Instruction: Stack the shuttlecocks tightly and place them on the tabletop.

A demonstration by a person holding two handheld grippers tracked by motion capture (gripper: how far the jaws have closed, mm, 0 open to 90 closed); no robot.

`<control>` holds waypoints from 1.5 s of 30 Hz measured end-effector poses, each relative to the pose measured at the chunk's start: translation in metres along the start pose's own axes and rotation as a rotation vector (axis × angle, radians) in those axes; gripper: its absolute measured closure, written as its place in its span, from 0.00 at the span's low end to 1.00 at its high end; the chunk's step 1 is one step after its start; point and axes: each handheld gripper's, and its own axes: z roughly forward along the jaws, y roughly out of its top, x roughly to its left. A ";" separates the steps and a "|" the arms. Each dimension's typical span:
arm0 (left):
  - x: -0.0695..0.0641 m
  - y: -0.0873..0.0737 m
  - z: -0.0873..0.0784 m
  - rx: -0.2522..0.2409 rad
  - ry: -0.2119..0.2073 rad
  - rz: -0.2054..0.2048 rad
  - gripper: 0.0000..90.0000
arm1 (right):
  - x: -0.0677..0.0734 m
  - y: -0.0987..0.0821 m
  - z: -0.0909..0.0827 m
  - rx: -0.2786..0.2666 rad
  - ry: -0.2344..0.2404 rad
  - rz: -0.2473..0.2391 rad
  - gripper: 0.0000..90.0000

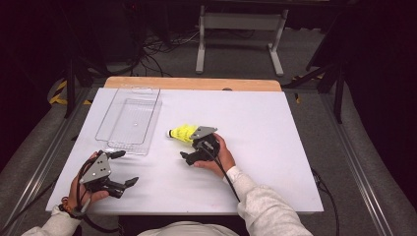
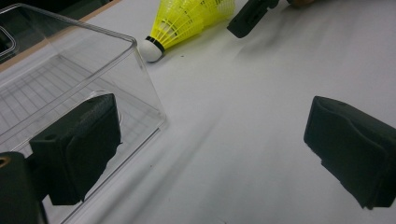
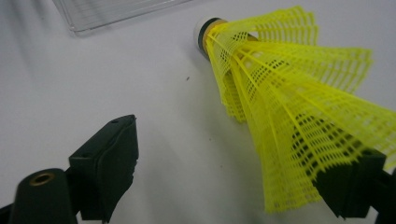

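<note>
On its side by the wide-open right tool point(image 3: 243, 179), yellow shuttlecock point(image 3: 289, 107), cork toward the clear tray point(image 1: 129, 120).

Bright table, dark surroundings, soft shadows

Yellow shuttlecock point(image 3: 289, 107) skirt hides one jaw, cut off at the right edge
</note>
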 end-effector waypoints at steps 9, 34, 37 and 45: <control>0.000 -0.001 -0.001 -0.001 -0.001 0.004 0.05 | 0.007 0.012 0.016 -0.005 0.004 0.005 0.22; 0.000 -0.001 0.000 0.005 -0.007 -0.003 0.05 | -0.002 0.028 0.033 -0.033 -0.179 0.113 0.72; 0.000 -0.001 0.000 0.003 -0.007 -0.001 0.05 | -0.003 0.031 0.037 -0.014 -0.196 0.101 0.86; 0.001 -0.002 -0.001 0.003 -0.007 -0.002 0.05 | -0.005 0.036 0.039 -0.017 -0.212 0.075 0.95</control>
